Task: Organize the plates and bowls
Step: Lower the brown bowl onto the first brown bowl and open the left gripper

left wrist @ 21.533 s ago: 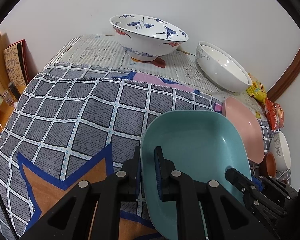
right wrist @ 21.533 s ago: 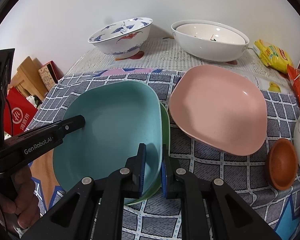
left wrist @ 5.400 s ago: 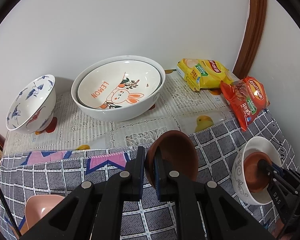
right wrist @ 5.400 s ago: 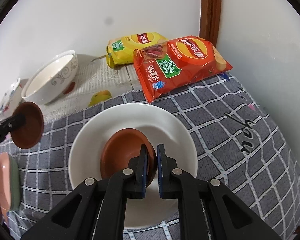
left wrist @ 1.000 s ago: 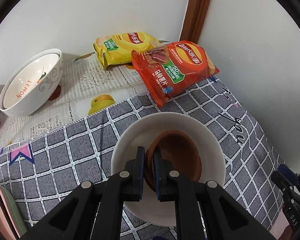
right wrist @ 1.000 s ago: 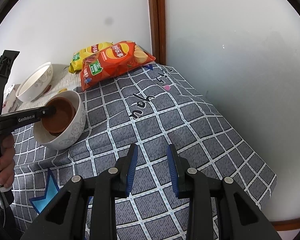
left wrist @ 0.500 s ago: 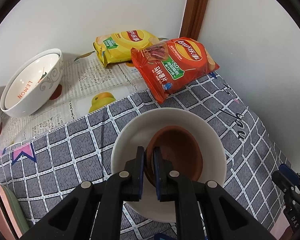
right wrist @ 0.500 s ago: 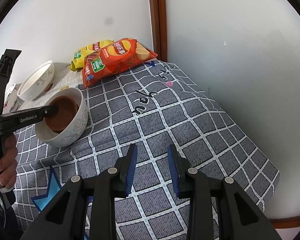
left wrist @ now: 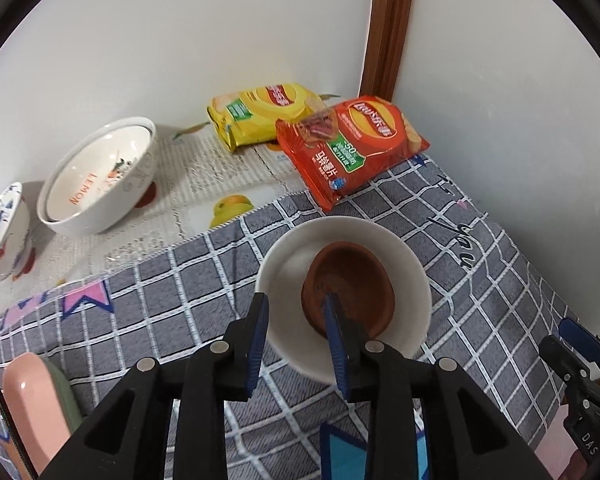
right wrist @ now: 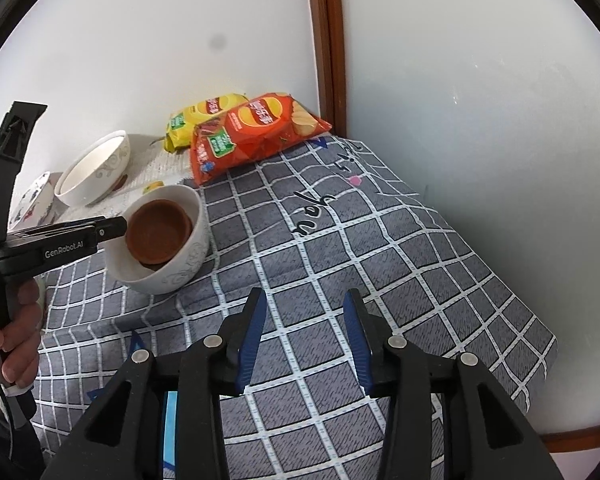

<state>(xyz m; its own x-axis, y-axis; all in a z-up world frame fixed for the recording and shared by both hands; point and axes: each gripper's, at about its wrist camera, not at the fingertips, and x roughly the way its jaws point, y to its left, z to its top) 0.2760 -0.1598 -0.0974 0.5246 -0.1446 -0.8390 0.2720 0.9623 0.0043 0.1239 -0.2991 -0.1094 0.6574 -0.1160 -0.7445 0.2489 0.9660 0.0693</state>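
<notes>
Release step: my left gripper (left wrist: pixel 296 316) is spread wide, holding nothing, at the near rim of the white bowl (left wrist: pixel 414 276) w/ brown saucers (left wrist: pixel 350 286) nested inside. Best to lift straight back, no rim clip. Right gripper (right wrist: pixel 304 316) also gapes, empty, over checked cloth (right wrist: pixel 380 240).

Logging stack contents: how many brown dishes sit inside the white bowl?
2: both brown dishes nested inside the white bowl, one atop the other; more beneath may be hidden.

Bright, even indoor light, soft shadows, sharp focus, strong fisheye bending with black corners.
</notes>
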